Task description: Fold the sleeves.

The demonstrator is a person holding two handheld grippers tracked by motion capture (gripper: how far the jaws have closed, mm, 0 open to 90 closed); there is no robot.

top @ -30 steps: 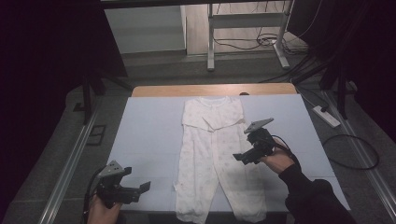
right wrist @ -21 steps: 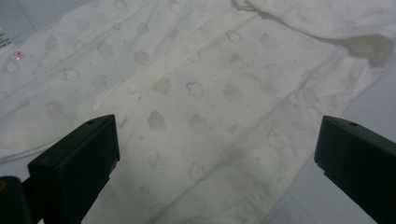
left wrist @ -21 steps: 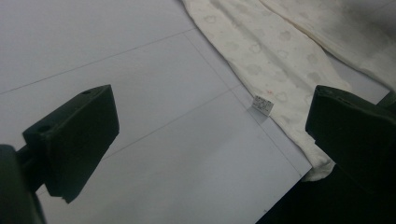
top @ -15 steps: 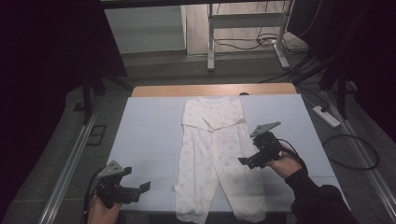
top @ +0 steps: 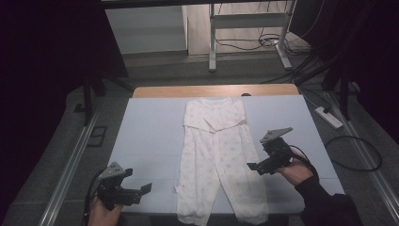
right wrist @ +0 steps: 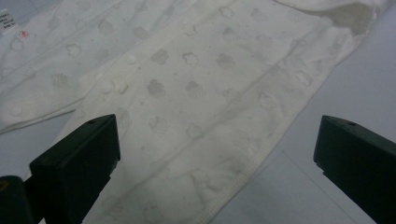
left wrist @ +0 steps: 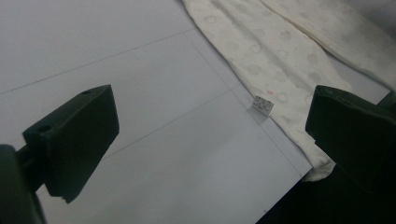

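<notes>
A cream baby romper (top: 214, 150) with a faint cloud print lies flat along the middle of the pale blue table (top: 150, 136), legs toward the near edge. My right gripper (top: 252, 167) hovers open just over the outer edge of its right leg (right wrist: 196, 93). My left gripper (top: 147, 188) is open above bare table near the front left, a short way from the left leg (left wrist: 261, 60). A small white label (left wrist: 262, 104) sticks out at that leg's edge. Nothing is between either pair of jaws.
A wooden strip (top: 216, 90) borders the table's far edge. A metal frame (top: 244, 28) and cables stand on the floor behind. A power strip (top: 329, 117) lies on the floor at the right. The table's front edge (left wrist: 289, 186) drops to dark floor.
My right gripper has moved down and toward the near edge along the romper's right leg. The left gripper has stayed where it was.
</notes>
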